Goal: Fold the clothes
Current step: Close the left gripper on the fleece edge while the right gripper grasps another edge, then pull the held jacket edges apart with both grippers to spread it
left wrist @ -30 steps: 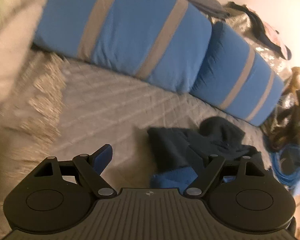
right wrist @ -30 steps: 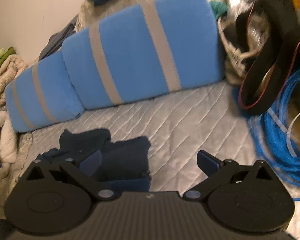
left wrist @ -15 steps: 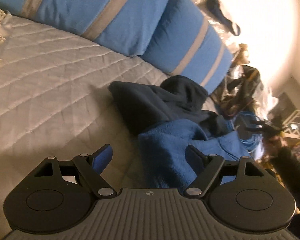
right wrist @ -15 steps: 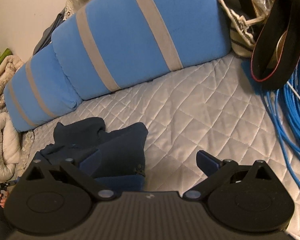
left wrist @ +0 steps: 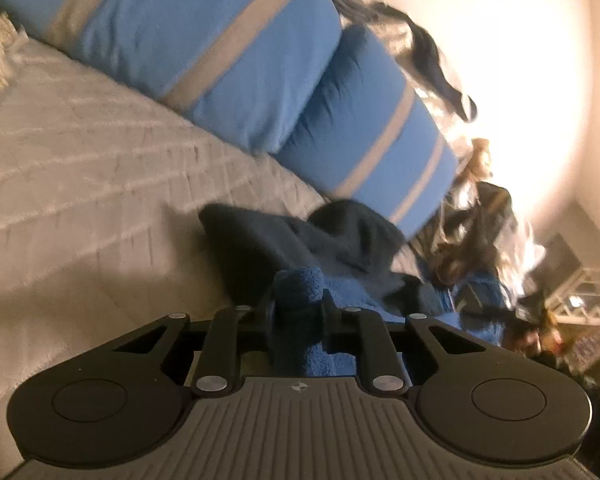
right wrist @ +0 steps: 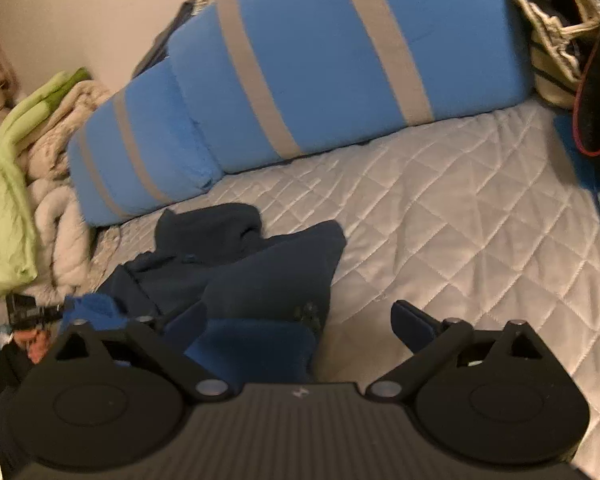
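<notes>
A crumpled navy garment (left wrist: pixel 300 240) with a bright blue fleece lining lies on the quilted grey bedspread (left wrist: pixel 100 200). My left gripper (left wrist: pixel 300 308) is closing, and its pads pinch a bunched fold of the blue fleece (left wrist: pixel 300 284). In the right wrist view the same navy garment (right wrist: pixel 268 268) lies left of centre. My right gripper (right wrist: pixel 300 320) stands wide, its jaws just starting to close. A corner of the blue lining (right wrist: pixel 252 352) sits between its fingers near the left one. The right finger (right wrist: pixel 412 320) is over bare quilt. Neither pad presses on cloth.
Two blue pillows with grey stripes (right wrist: pixel 340 60) (left wrist: pixel 220 40) lean along the back of the bed. Cream and green blankets (right wrist: pixel 16 200) are heaped at the left. A woven bag (right wrist: pixel 556 40) and a black strap sit at the right edge.
My left gripper sank onto the garment and closed on a fold of blue fleece. My right gripper came down closer to the garment's corner, and its jaws narrowed slightly.
</notes>
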Action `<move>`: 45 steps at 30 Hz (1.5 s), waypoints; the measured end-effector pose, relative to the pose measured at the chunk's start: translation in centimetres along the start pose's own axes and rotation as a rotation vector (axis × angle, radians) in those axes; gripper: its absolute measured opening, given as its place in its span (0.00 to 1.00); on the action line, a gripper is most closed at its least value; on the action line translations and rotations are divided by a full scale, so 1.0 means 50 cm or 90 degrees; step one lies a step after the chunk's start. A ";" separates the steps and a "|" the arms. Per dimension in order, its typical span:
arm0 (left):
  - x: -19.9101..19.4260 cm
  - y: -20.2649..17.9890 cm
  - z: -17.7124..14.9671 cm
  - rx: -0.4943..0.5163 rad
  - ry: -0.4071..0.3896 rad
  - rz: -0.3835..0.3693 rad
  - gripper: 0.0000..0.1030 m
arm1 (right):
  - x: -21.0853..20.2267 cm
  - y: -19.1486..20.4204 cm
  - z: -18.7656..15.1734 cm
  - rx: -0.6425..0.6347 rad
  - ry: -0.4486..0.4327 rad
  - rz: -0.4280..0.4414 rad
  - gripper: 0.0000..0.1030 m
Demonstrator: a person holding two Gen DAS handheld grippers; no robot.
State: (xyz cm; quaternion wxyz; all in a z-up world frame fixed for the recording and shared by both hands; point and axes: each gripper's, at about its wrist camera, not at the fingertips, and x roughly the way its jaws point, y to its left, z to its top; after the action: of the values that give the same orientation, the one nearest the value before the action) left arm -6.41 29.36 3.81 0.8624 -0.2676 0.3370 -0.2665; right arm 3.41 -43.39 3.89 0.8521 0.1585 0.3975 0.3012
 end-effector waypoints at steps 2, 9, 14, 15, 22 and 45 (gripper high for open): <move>0.004 -0.009 0.007 -0.002 0.010 0.022 0.19 | 0.010 -0.006 -0.014 -0.010 0.006 0.028 0.87; 0.016 -0.019 0.010 -0.003 0.023 0.060 0.19 | 0.070 -0.018 -0.051 0.011 0.042 0.085 0.50; -0.007 -0.064 0.016 0.018 0.019 0.096 0.19 | 0.041 0.008 -0.049 -0.009 -0.011 0.061 0.20; -0.016 -0.077 0.022 0.027 0.013 0.093 0.18 | 0.026 0.022 -0.044 -0.021 -0.024 0.060 0.18; -0.078 -0.192 0.103 0.108 -0.054 0.076 0.18 | -0.070 0.100 0.025 -0.081 -0.115 0.035 0.15; 0.089 -0.174 0.170 0.188 -0.092 0.231 0.18 | 0.104 0.095 0.143 -0.095 -0.140 -0.129 0.12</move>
State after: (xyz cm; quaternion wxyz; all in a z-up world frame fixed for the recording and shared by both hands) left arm 0.11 22.71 12.76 0.9478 -0.0923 0.2745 -0.1337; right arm 9.69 -36.62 7.80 0.9259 0.0863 0.2923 0.2234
